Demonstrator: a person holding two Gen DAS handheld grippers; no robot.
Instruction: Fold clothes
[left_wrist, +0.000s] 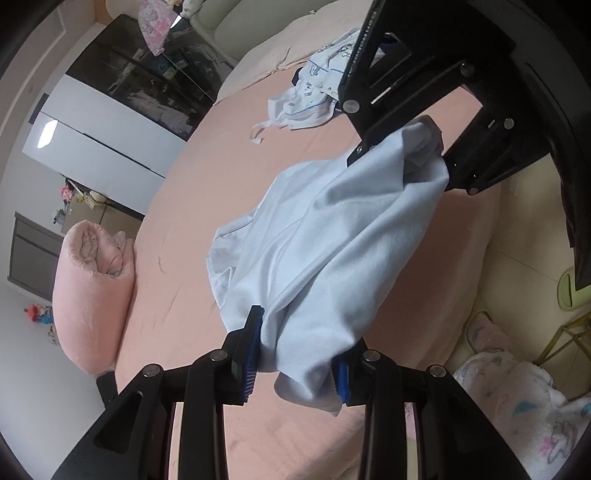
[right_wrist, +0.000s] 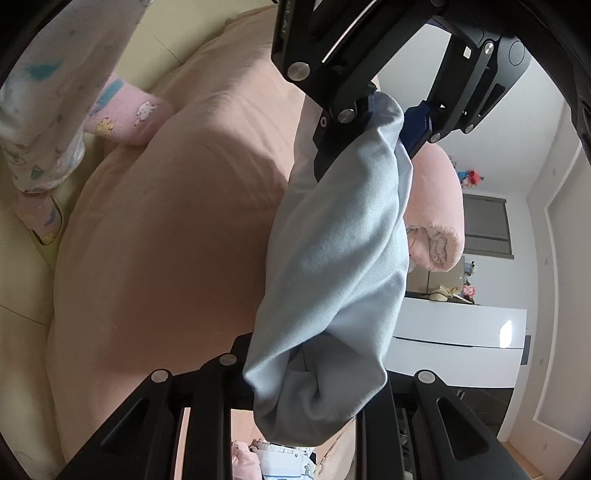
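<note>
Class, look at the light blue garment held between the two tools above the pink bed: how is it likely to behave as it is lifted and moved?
The light blue garment probably stays floppy: it sags between the left tool and right tool. It looks light, hanging from two small pinches. Its loose end trails on the pink bed, so it would likely drag and bunch.

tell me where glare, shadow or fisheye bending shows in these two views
Left wrist view: glare patch on the white cabinet, bed edge bowed by the fisheye, dark corners. Right wrist view: the light blue garment casts shadow on the pink sheet; glare on the white cabinet.
</note>
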